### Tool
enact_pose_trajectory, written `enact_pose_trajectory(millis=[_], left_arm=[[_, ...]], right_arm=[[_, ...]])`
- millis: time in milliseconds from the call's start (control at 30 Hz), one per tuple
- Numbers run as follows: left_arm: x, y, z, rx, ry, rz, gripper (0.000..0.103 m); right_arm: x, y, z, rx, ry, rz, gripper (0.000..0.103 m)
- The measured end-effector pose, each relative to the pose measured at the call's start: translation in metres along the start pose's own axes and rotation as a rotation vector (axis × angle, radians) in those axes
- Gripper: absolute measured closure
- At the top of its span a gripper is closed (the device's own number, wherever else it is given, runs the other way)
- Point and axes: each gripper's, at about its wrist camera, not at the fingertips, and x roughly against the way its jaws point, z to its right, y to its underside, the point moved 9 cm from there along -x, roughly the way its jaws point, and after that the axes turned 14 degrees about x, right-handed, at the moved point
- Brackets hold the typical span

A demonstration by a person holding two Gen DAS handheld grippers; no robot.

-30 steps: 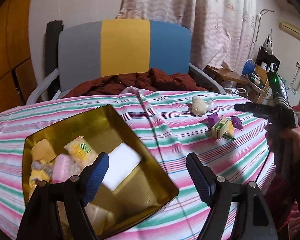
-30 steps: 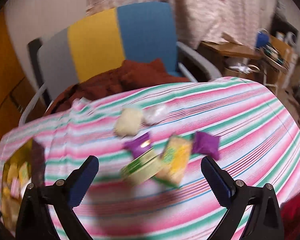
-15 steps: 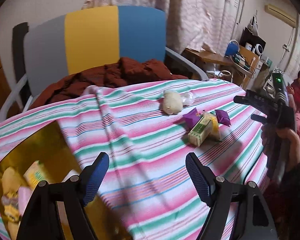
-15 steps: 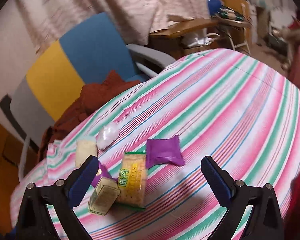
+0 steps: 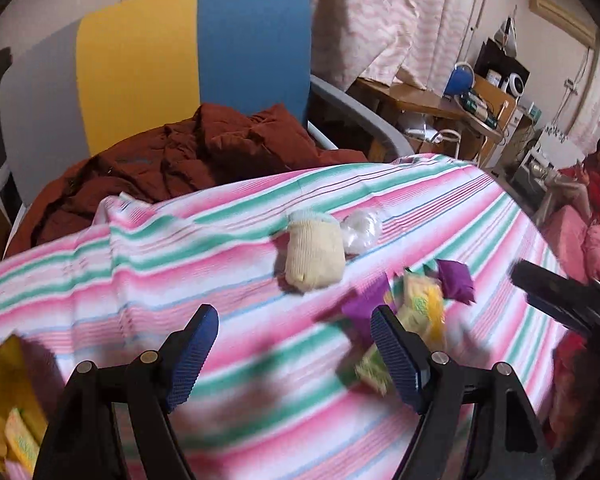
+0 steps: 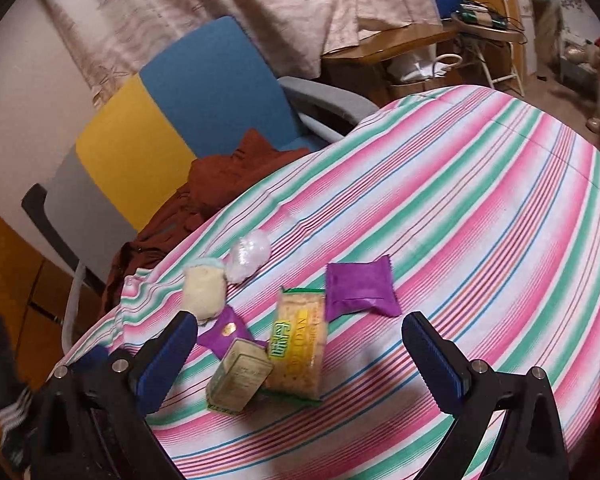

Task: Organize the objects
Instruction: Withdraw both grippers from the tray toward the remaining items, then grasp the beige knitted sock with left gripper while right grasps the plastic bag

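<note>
Partly done, judging by layout. Gold tin [image 5: 4, 364] at lower left edge of left view holds a few yellow snack packs [image 5: 20, 440], so some items look sorted.

Left to sort, clustered on the striped table [image 6: 480, 208], centre-left of right view:
- cracker pack [image 6: 300, 344], lying flat
- small green box [image 6: 240, 376], touching the cracker pack's left side
- purple pouch [image 6: 360, 288], just above right of the crackers
- second purple pouch [image 6: 226, 330], partly under the box
- cream knit item [image 6: 204, 292] and clear plastic wad [image 6: 248, 256], side by side above

Left hand-held gripper [image 5: 292, 354]: released, nothing between the pads, low over the table, cluster at its right pad; view blurred.
Right hand-held gripper [image 6: 300, 360]: released, empty, framing box and crackers, apparently above them.

Next pick likely box or crackers; contact not yet made.
</note>
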Motion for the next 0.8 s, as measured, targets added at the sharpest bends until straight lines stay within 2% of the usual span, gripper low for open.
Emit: enact_pose_trajectory(millis=[233, 400, 533, 567, 600, 700, 800], left_arm=[[-0.05, -0.022, 0.019, -0.067, -0.013, -0.017, 0.023], [-0.087, -0.029, 0.033, -0.121, -0.036, -0.058, 0.023], [-0.11, -0.028, 0.032, -0.115, -0.047, -0.111, 0.023], [-0.114, -0.028, 0.029, -0.107, -0.051, -0.116, 0.026], [-0.118, -0.027, 0.025, -0.089, -0.05, -0.127, 0.035], [-0.116, -0.025, 0.021, -0.02, 0.035, -0.154, 0.049], [-0.1, -0.018, 0.007, -0.006, 0.018, -0.117, 0.05]], right_arm=[[-0.003, 0.003, -0.004, -0.008, -0.033, -0.017, 0.0], [-0.005, 0.004, -0.003, -0.013, -0.036, -0.024, 0.0], [-0.008, 0.005, -0.002, -0.013, -0.031, -0.035, 0.0], [-0.008, 0.005, -0.001, -0.014, -0.029, -0.037, 0.0], [-0.009, 0.005, 0.0, -0.015, -0.025, -0.039, 0.0], [-0.011, 0.006, 0.001, -0.011, -0.016, -0.044, 0.0], [-0.012, 0.007, -0.002, 0.013, -0.01, -0.046, 0.0]])
